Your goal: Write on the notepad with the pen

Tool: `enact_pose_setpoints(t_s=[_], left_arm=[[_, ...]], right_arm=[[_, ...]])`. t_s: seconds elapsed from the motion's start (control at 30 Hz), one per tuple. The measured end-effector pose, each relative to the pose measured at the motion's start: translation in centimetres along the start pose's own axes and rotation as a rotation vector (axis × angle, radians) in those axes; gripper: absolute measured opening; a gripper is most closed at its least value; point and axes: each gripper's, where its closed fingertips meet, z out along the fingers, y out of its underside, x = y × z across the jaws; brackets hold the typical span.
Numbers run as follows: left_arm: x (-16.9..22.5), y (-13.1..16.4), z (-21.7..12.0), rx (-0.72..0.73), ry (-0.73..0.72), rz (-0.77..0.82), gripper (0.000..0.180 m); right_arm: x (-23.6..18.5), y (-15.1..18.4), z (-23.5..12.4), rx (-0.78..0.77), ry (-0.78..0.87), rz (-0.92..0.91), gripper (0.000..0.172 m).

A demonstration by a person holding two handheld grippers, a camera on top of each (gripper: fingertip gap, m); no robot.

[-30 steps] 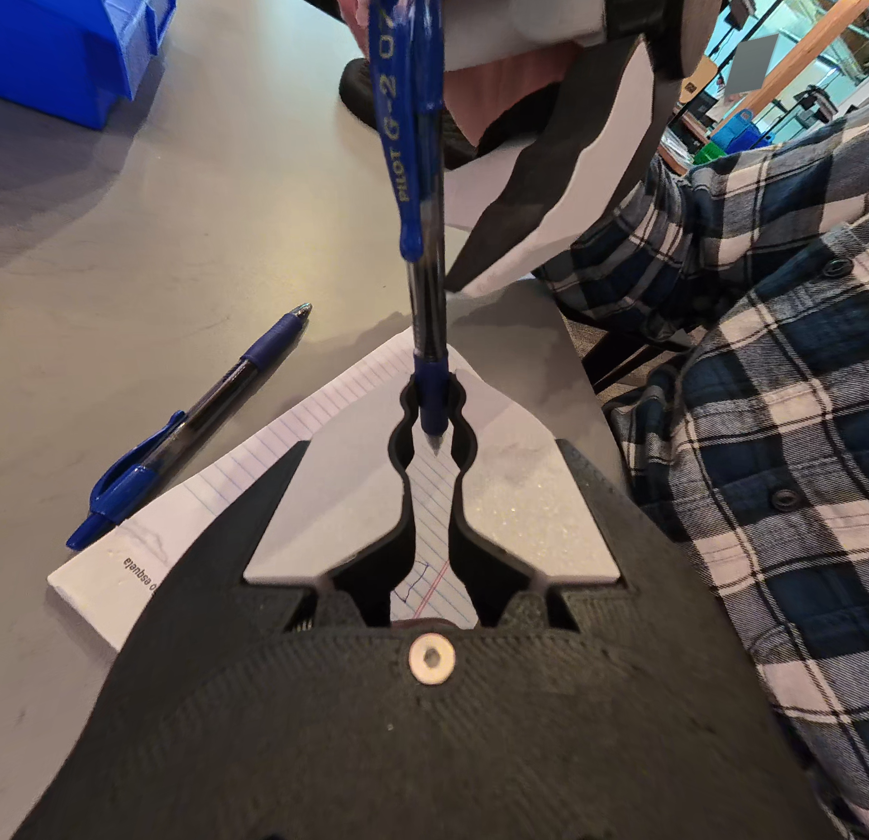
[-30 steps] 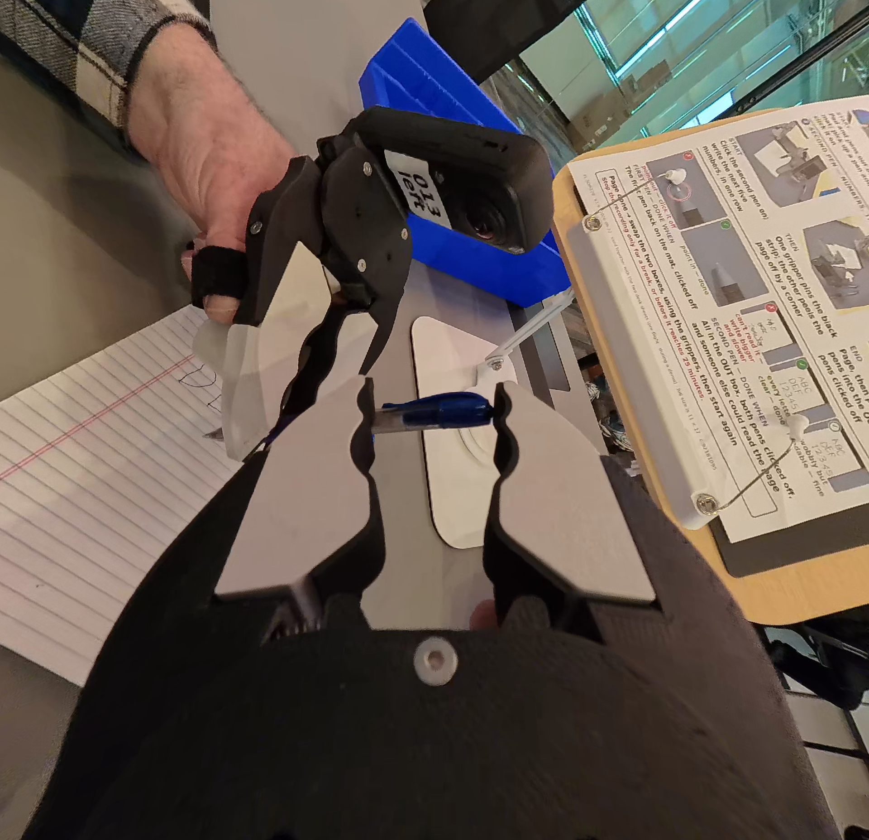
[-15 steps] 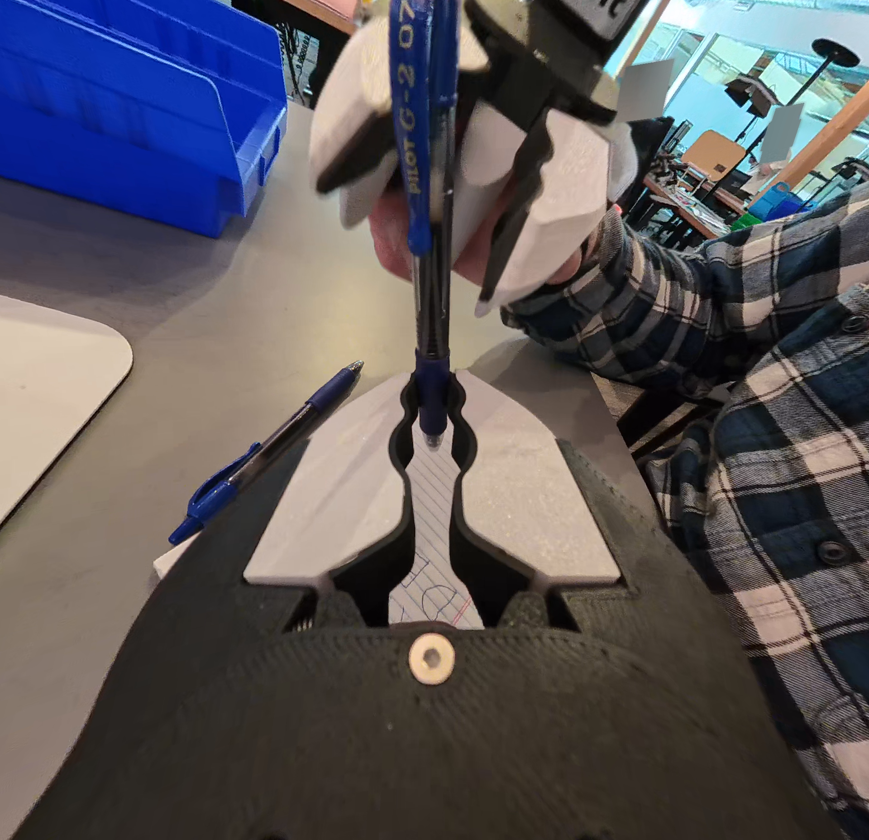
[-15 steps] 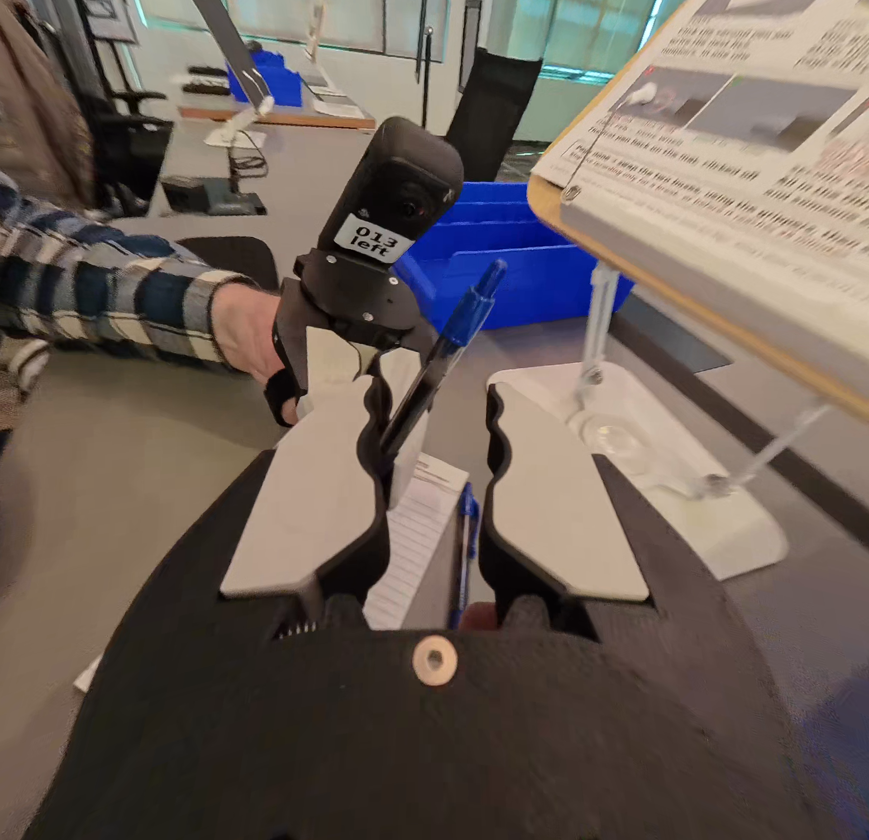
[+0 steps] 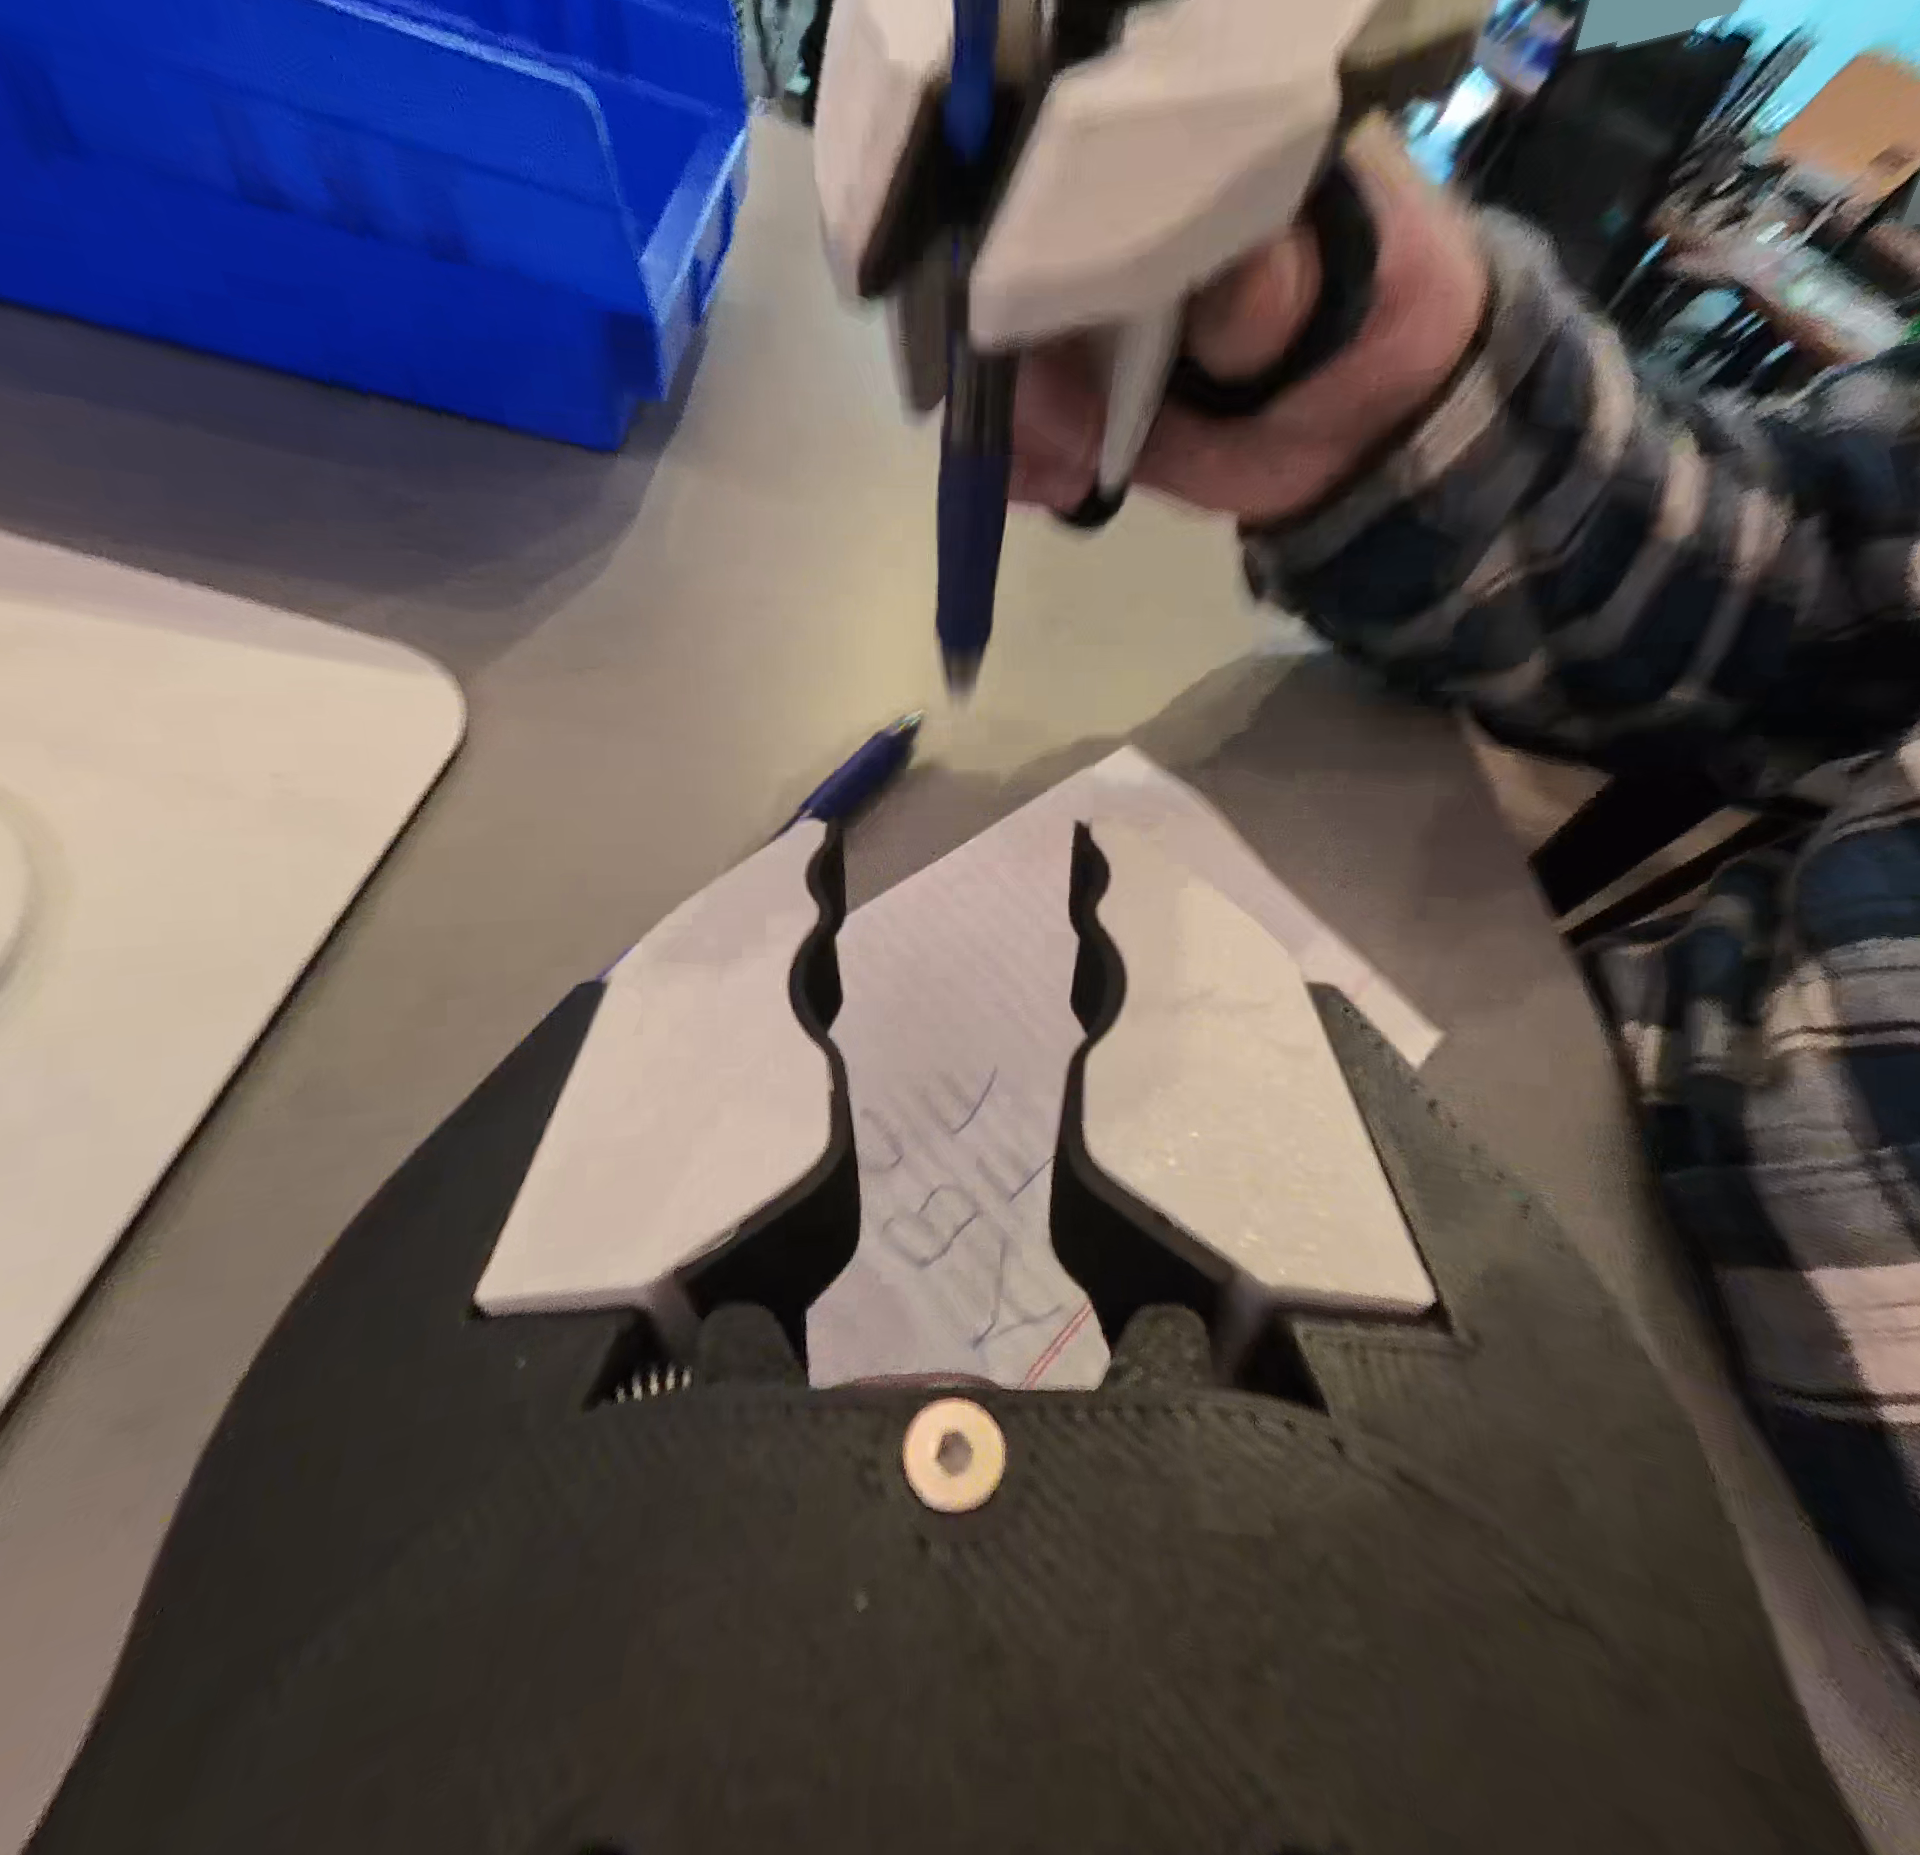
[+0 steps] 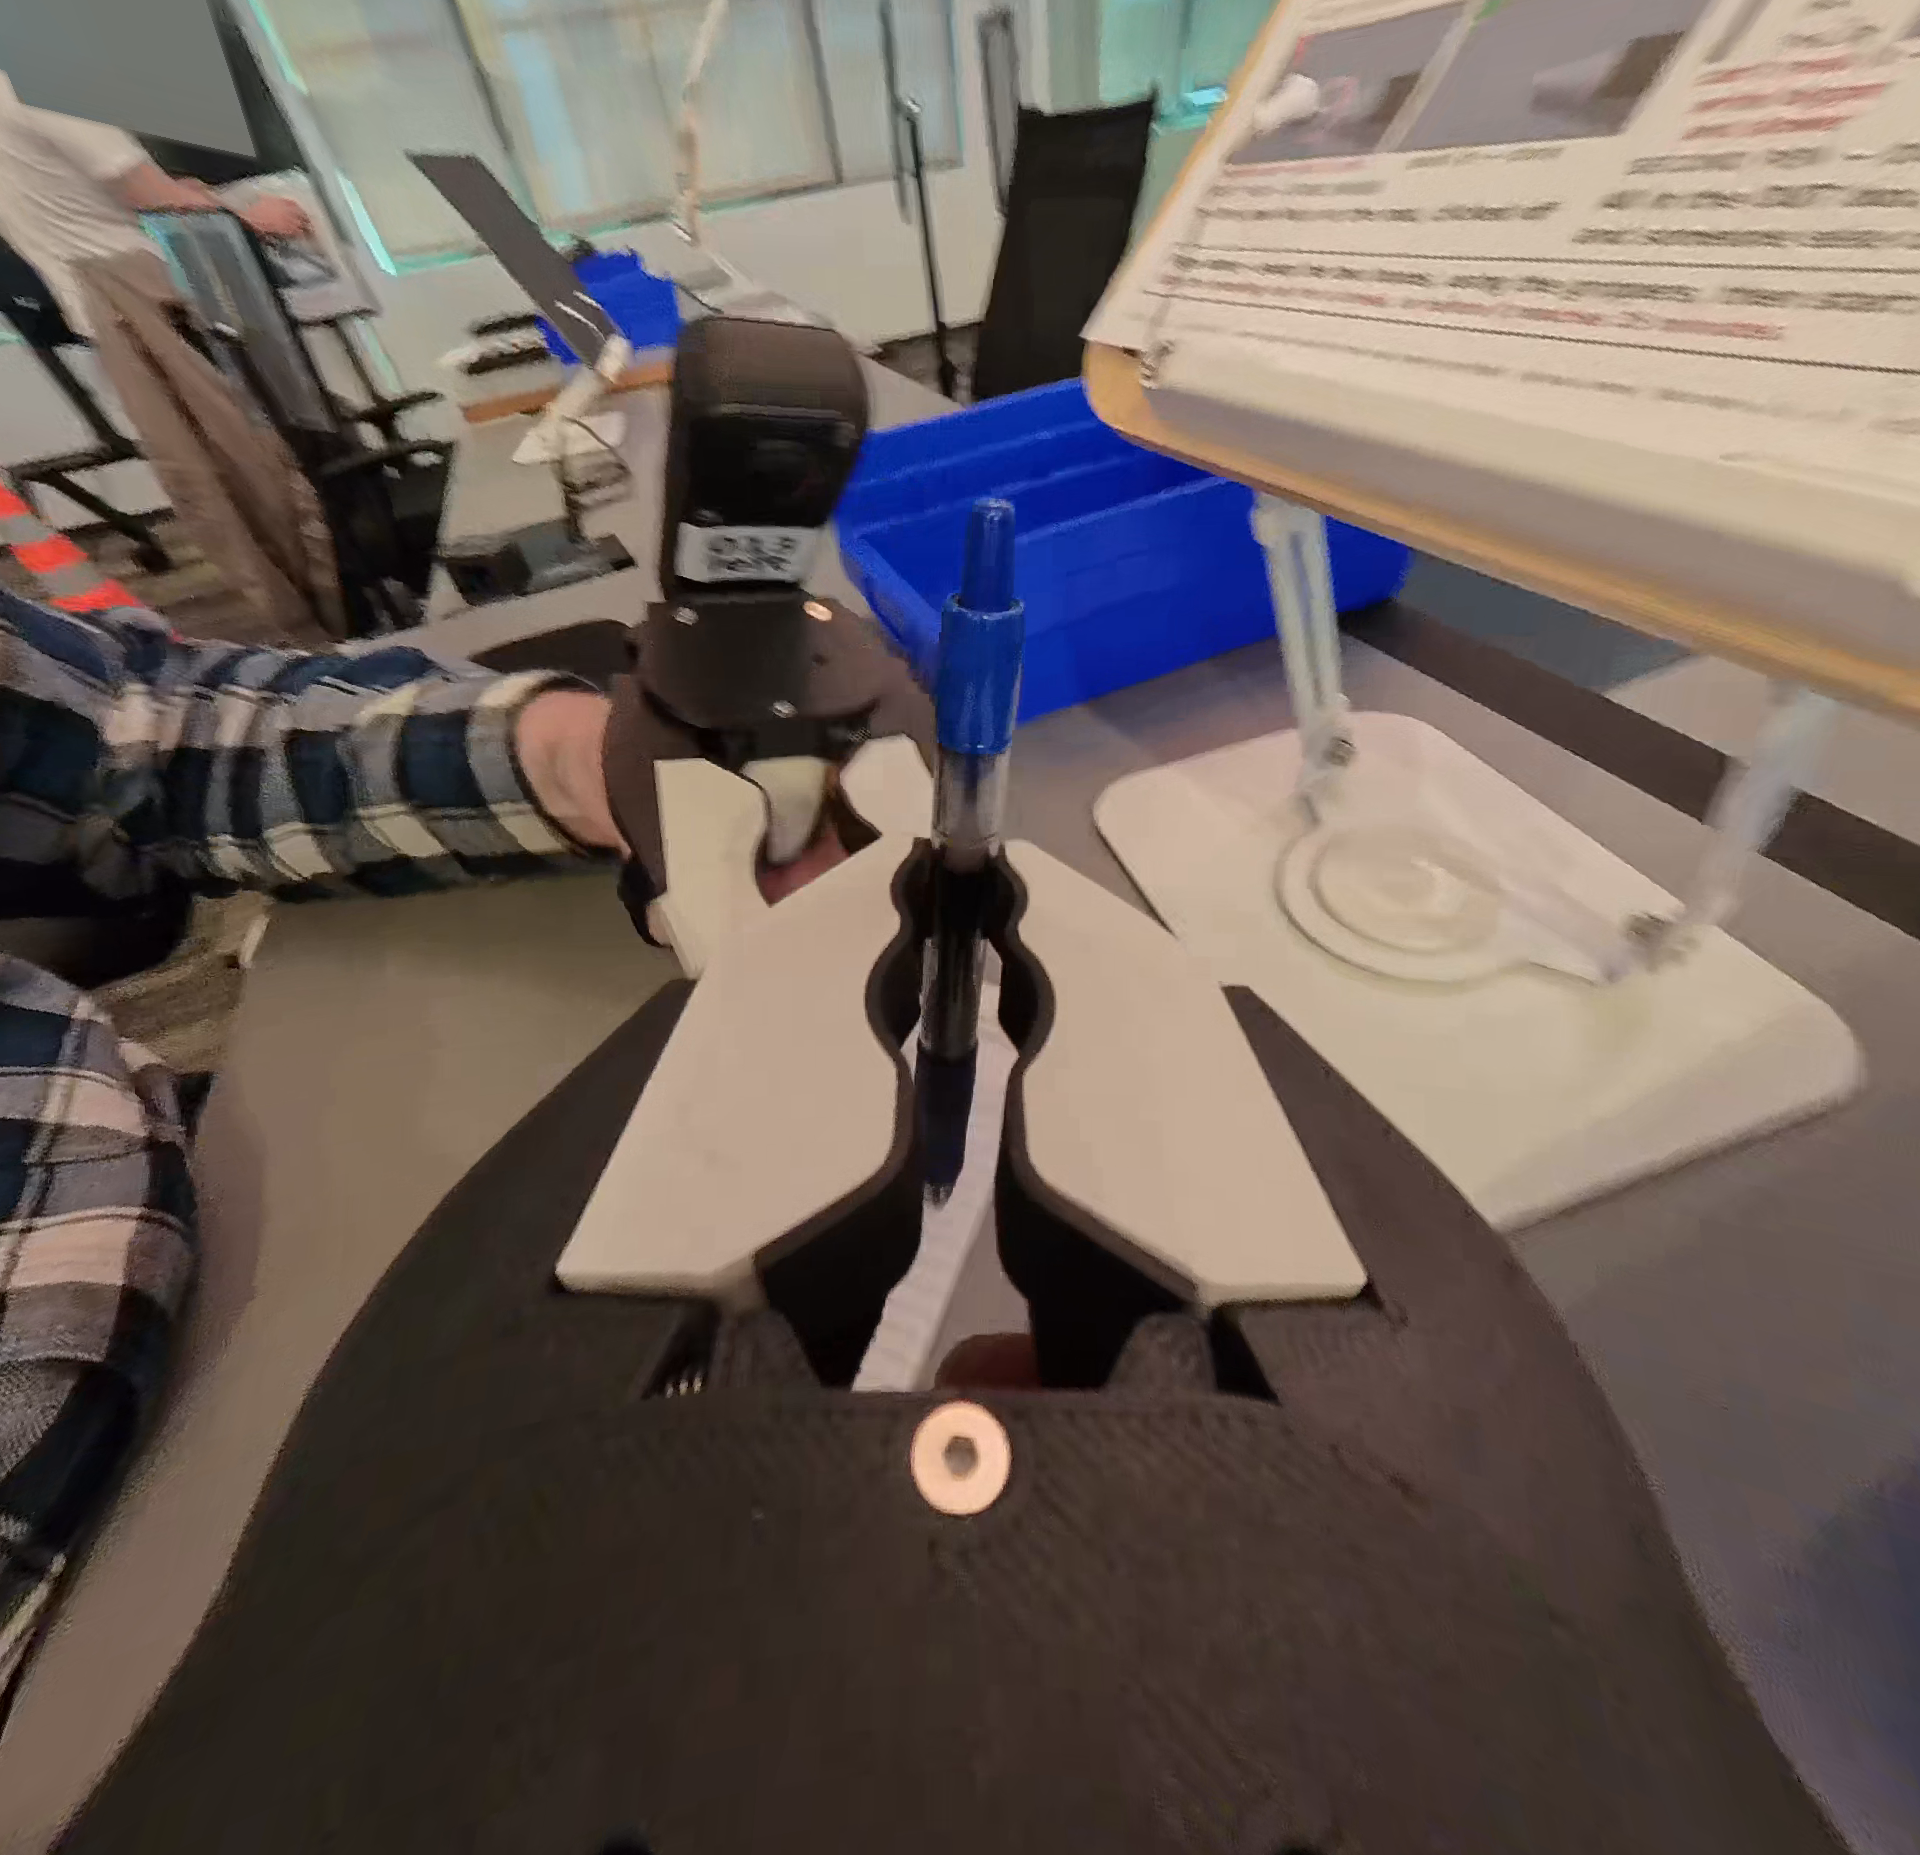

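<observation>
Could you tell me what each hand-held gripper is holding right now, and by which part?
The right hand-held gripper clamps the blue pen on its clear barrel, tip down. The left hand-held gripper is open, holding nothing, above the notepad.

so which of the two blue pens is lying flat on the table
The pen beside the notepad by the left gripper; the other pen stands upright, clamped in the right gripper.

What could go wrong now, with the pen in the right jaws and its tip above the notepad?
1. The right gripper grips the pen only at its mid barrel; pressing the tip down may tilt or slide it.
2. The left gripper is open above the notepad, so nothing pins the notepad and it may shift.
3. A second pen lies beside the notepad and could be knocked.
</observation>
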Motion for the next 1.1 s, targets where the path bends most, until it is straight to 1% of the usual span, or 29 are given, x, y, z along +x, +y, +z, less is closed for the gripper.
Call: enact_pose_setpoints(t_s=[0.07, 0.17, 0.33, 0.43, 0.6, 0.63, 0.73, 0.8, 0.87, 0.9, 1.03, 1.1], left_arm=[[-1.3, 0.6, -0.6, -0.028, -0.071, 0.023, 0.041], [-2.3, 1.0, -1.1, -0.053, -0.106, 0.021, 0.038], [-3.4, 2.2, -1.4, -0.116, -0.149, 0.020, 0.034], [-3.5, 2.5, -1.3, -0.125, -0.147, 0.012, 0.031], [-3.6, 3.1, -1.1, -0.149, -0.146, 0.002, 0.031], [-3.6, 3.2, -1.0, -0.154, -0.147, 0.004, 0.030], [-3.7, 3.2, -1.1, -0.157, -0.152, 0.004, 0.030], [-3.8, 3.1, -1.3, -0.153, -0.159, 0.003, 0.030], [-4.1, 2.9, -1.6, -0.140, -0.169, -0.006, 0.030], [-4.2, 2.8, -1.7, -0.134, -0.170, -0.011, 0.030], [-4.4, 2.7, -2.0, -0.126, -0.180, -0.016, 0.030], [-4.4, 2.7, -2.0, -0.123, -0.178, -0.017, 0.030]], right_arm=[[1.8, 1.1, -1.3, -0.094, 0.061, 0.007, 0.010], [3.5, 4.1, -2.3, -0.280, 0.105, 0.032, 0.010], [4.2, 9.9, -2.7, -0.577, 0.131, 0.094, 0.010], [4.5, 12.1, -2.7, -0.671, 0.146, 0.146, 0.010], [5.4, 14.4, -2.8, -0.751, 0.204, 0.148, 0.010], [5.5, 14.3, -2.8, -0.750, 0.209, 0.146, 0.013], [6.1, 13.4, -3.1, -0.741, 0.253, 0.119, 0.033], [5.8, 12.2, -3.2, -0.723, 0.244, 0.066, 0.029], [4.4, 10.9, -2.6, -0.698, 0.187, -0.011, 0.025], [3.4, 10.8, -2.2, -0.711, 0.142, -0.035, 0.022], [2.0, 13.3, -1.5, -0.859, 0.087, -0.095, 0.022], [2.1, 13.6, -1.1, -0.846, 0.091, -0.083, 0.020]])
